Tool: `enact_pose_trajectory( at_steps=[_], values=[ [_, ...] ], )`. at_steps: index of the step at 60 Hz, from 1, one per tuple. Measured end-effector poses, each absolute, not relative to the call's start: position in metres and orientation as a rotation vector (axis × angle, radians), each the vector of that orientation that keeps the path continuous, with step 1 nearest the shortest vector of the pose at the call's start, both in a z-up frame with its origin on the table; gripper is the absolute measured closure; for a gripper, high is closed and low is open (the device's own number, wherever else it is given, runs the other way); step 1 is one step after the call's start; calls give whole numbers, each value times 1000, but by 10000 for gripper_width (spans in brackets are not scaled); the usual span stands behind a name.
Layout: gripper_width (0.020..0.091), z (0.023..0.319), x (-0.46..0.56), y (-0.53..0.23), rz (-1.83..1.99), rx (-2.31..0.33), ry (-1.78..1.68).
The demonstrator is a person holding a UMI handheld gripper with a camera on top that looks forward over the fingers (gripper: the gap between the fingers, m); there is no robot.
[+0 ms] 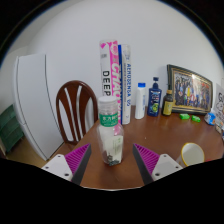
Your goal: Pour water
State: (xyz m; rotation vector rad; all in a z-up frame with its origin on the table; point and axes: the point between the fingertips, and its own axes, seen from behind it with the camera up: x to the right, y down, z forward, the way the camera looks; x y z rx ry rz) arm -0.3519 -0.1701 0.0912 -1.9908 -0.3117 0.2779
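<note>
Though spread wide, tongs (113,160) around, not gripping, bottle (111,140).

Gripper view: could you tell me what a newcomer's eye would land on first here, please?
The tall bottle stands out first, upright on the wooden table between the open fingers, with gaps at both sides, its pink-and-white label rising well above everything else. Beyond it, a wooden chair stands at the table's far edge, and smaller bottles and a framed picture line the wall.
</note>
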Motion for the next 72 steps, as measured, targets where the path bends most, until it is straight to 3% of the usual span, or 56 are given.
enact_pose_trajectory(
  at_steps=[13,20,29,45,58,72],
  values=[
    [251,62,-363,-128,271,-1979,-325],
    [284,59,-369,-117,271,-1961,-335],
    [532,61,-379,-110,316,-1935,-329],
    [677,66,-374,-114,283,-1943,-240],
    [678,122,-361,-129,393,-1922,-16],
    [678,201,-331,-136,947,-1777,533]
  ],
)
